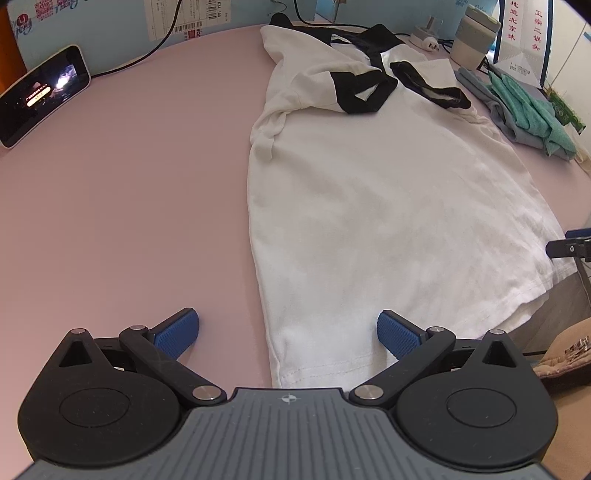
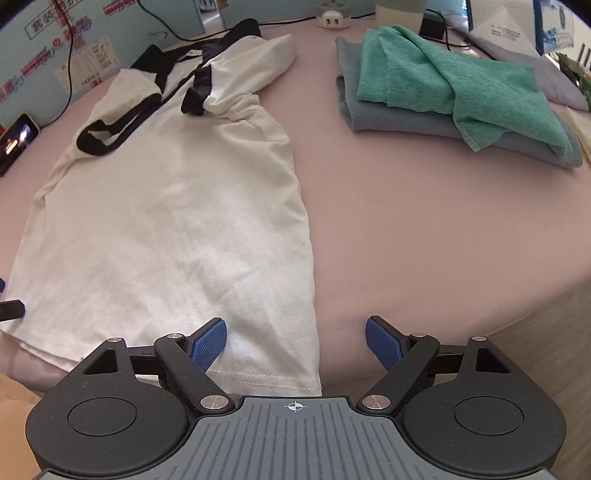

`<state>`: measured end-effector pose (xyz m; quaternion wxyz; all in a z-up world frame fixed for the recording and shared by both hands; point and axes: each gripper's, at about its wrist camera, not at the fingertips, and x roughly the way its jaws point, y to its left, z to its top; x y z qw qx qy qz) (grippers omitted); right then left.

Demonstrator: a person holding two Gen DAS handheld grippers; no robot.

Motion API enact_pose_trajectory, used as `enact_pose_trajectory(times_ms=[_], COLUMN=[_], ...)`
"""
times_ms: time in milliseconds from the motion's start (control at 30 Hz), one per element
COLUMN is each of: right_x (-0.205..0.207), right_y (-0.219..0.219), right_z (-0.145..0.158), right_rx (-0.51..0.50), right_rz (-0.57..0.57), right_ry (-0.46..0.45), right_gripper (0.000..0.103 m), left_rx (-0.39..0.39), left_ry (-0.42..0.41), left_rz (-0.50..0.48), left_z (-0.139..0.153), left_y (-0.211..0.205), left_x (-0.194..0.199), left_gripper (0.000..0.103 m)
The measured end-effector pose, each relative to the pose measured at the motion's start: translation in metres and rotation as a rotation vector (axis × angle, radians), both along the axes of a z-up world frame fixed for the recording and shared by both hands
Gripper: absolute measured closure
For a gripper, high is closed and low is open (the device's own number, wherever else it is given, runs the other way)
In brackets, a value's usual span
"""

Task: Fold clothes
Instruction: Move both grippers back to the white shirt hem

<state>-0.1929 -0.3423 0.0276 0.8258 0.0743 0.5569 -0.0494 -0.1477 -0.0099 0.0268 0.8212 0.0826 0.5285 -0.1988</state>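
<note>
A white T-shirt point(image 1: 388, 206) with black collar and black sleeve cuffs lies lengthwise on the pink table point(image 1: 129, 206), both sleeves folded in over its chest. My left gripper point(image 1: 288, 332) stands open over the hem's left corner, one blue pad on the bare table, the other above the cloth. In the right wrist view the same shirt point(image 2: 177, 229) fills the left half. My right gripper point(image 2: 295, 341) is open over the hem's right corner, straddling the shirt's right edge. The right gripper's fingers point(image 1: 569, 245) also show at the left wrist view's right edge.
Folded green and grey cloths point(image 2: 454, 85) are stacked at the back right. A phone point(image 1: 40, 92) with a lit screen leans at the back left. Cables, a charger point(image 2: 333, 19), a cup point(image 1: 474, 37) and boxes line the far edge. The table's front edge point(image 2: 517, 325) runs close under both grippers.
</note>
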Motion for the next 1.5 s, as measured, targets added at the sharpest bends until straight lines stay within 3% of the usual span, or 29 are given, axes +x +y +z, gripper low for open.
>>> enact_pose_trajectory(times_ms=[200, 367, 433, 667, 867, 1067, 1200, 1367, 1500], right_x=[0.005, 0.003, 0.004, 0.005, -0.003, -0.005, -0.003, -0.004, -0.007], right_y=[0.011, 0.006, 0.007, 0.009, 0.009, 0.010, 0.013, 0.016, 0.020], right_z=[-0.005, -0.009, -0.012, -0.014, -0.014, -0.012, -0.010, -0.006, -0.003], right_rx=[-0.066, -0.041, -0.042, -0.045, -0.045, -0.047, -0.049, -0.006, 0.008], right_rz=[0.067, 0.075, 0.084, 0.091, 0.087, 0.076, 0.069, 0.107, 0.120], right_ry=[0.014, -0.001, 0.007, 0.004, -0.036, -0.047, -0.027, -0.005, -0.011], right_gripper=[0.014, 0.008, 0.000, 0.000, 0.000, 0.000, 0.000, 0.000, 0.010], left_rx=[0.017, -0.047, -0.082, -0.169, -0.155, -0.084, -0.101, -0.139, -0.149], left_ry=[0.005, 0.027, 0.031, -0.002, 0.015, 0.034, 0.064, 0.104, 0.106], left_rz=[0.001, 0.060, 0.083, 0.126, 0.132, 0.064, 0.055, -0.030, -0.004], left_z=[-0.001, -0.001, -0.001, -0.001, 0.000, 0.000, 0.002, 0.004, 0.004], left_y=[-0.002, 0.007, 0.012, 0.024, 0.021, 0.009, 0.008, -0.005, -0.006], left_x=[0.001, 0.007, 0.008, 0.002, 0.006, 0.005, 0.006, -0.001, -0.001], left_gripper=[0.000, 0.000, 0.000, 0.000, 0.000, 0.000, 0.000, 0.000, 0.003])
